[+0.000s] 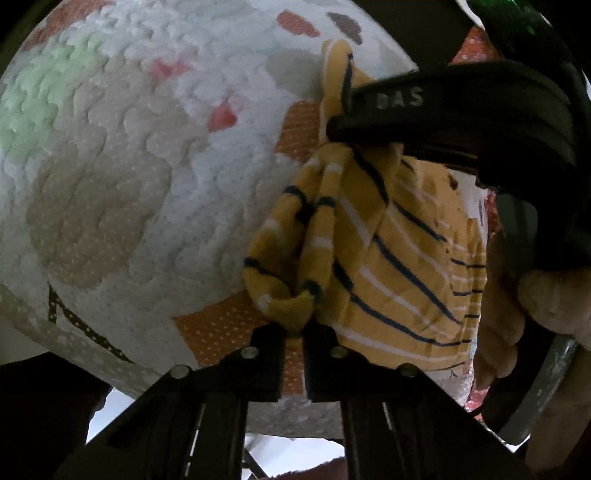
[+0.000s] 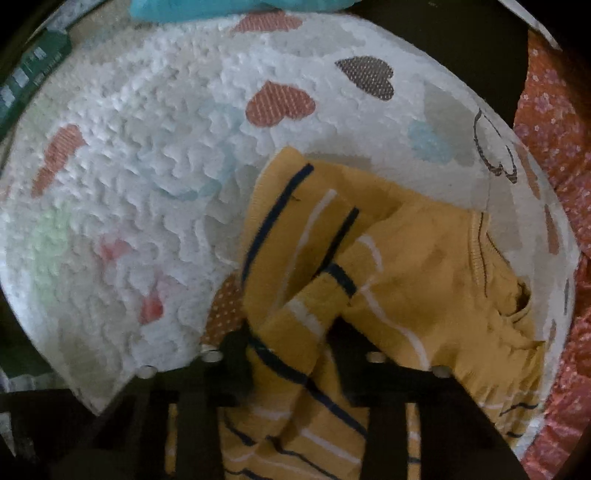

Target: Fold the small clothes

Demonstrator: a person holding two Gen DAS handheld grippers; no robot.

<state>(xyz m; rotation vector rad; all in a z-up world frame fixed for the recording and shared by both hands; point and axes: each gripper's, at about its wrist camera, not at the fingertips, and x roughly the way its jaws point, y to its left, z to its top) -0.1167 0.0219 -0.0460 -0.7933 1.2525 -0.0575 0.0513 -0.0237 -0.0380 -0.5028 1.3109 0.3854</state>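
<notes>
A small yellow shirt with navy and white stripes point(image 1: 388, 258) hangs bunched over a white quilt with hearts point(image 1: 147, 166). My left gripper point(image 1: 294, 332) is shut on a folded edge of the shirt at the bottom of the left wrist view. My right gripper point(image 1: 332, 125) shows there from the side, its black fingers pinching the shirt's upper part. In the right wrist view the shirt point(image 2: 406, 277) lies crumpled on the quilt point(image 2: 147, 166), and my right gripper point(image 2: 291, 343) has its fingers apart with striped fabric running between them.
A teal cloth point(image 2: 221, 7) lies at the quilt's far edge. An orange flowered fabric point(image 2: 554, 155) borders the quilt on the right. A dark green box point(image 2: 33, 70) sits at the far left. A gloved hand point(image 1: 546, 295) holds the right gripper.
</notes>
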